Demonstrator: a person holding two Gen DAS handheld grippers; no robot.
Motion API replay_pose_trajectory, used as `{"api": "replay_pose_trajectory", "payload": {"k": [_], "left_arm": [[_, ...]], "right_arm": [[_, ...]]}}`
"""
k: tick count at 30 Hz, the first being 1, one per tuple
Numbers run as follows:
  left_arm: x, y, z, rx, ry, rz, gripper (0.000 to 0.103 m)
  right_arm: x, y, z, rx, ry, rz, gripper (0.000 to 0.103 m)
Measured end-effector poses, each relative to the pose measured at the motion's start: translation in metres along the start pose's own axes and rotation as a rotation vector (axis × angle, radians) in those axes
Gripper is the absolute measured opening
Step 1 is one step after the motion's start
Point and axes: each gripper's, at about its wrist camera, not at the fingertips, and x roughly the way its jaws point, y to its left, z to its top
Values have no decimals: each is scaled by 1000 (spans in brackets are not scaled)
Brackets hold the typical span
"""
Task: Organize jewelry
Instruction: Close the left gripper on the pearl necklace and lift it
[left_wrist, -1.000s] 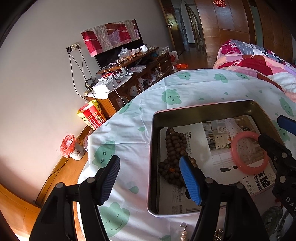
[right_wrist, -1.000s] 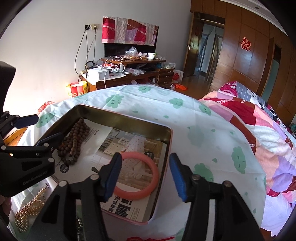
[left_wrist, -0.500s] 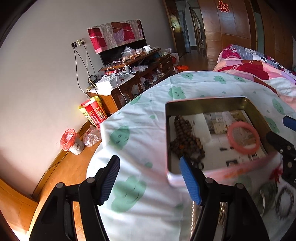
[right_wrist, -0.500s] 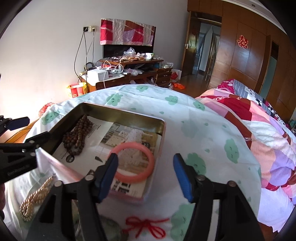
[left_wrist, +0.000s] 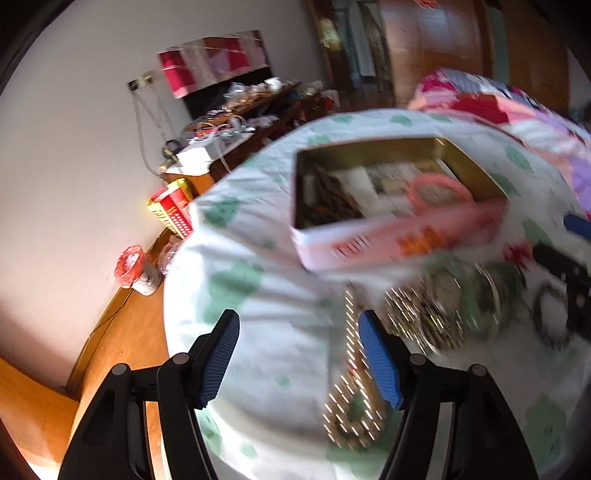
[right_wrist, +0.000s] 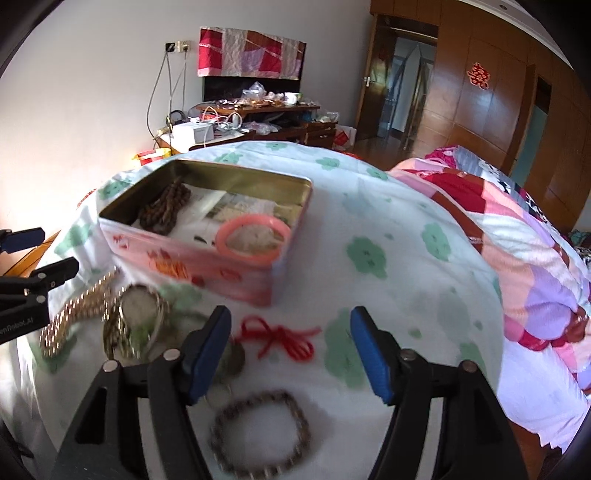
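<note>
A pink tin box (right_wrist: 207, 266) (left_wrist: 399, 236) sits on the green-flowered cloth. In it lie a brown bead string (right_wrist: 162, 210) (left_wrist: 328, 206) and a pink bangle (right_wrist: 255, 238) (left_wrist: 439, 192). In front of the box lie a pearl chain (right_wrist: 74, 310) (left_wrist: 351, 376), a tangled pile of bracelets (right_wrist: 136, 317) (left_wrist: 443, 306), a red string knot (right_wrist: 284, 336) and a dark bead bracelet (right_wrist: 258, 432) (left_wrist: 550, 314). My left gripper (left_wrist: 299, 358) is open and empty above the cloth, left of the pearl chain. My right gripper (right_wrist: 290, 350) is open and empty above the red knot.
The round table (right_wrist: 406, 258) drops off at the left to a wooden floor (left_wrist: 122, 343). A bed with a patchwork quilt (right_wrist: 517, 236) lies to the right. A cluttered wooden cabinet (right_wrist: 258, 114) stands at the back wall.
Both grippers have pulled back and away from the box, still open. The loose jewelry in front of the box has come into view. The left view is blurred by motion.
</note>
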Motion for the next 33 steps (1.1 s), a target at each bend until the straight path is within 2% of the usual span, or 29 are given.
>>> {"api": "replay_pose_trajectory", "payload": {"k": [6, 14, 23, 24, 25, 26, 27, 28, 29, 30, 33], "left_arm": [[-1, -5, -19, -3, 22, -8, 67], [2, -6, -23, -5, 24, -5, 67], [-1, -10, -26, 10, 0, 6, 67], [-1, -10, -26, 6, -1, -7, 59], [-1, -10, -27, 2, 0, -22, 52], [-1, -11, -28, 5, 2, -30, 38], [-2, -13, -28, 12, 0, -40, 27], [-2, -14, -28, 21, 0, -48, 22], [-2, -17, -28, 30, -1, -57, 16], [-3, -18, -28, 37, -4, -56, 15], [-3, -15, -27, 25, -7, -69, 13]], "right_arm": [[-15, -13, -22, 43, 8, -21, 72], [-23, -14, -38, 64, 7, -28, 72], [-9, -13, -47, 61, 61, 1, 72], [-7, -12, -48, 59, 69, 3, 70], [-5, -12, -49, 60, 81, 10, 62], [-3, -13, -50, 64, 89, 19, 56], [-3, -14, -51, 66, 87, 12, 52], [-4, -14, -51, 63, 86, 9, 33], [-4, -13, -51, 56, 88, 9, 23], [-4, -12, -51, 47, 88, 7, 15], [-6, -7, -52, 25, 78, -2, 11]]}}
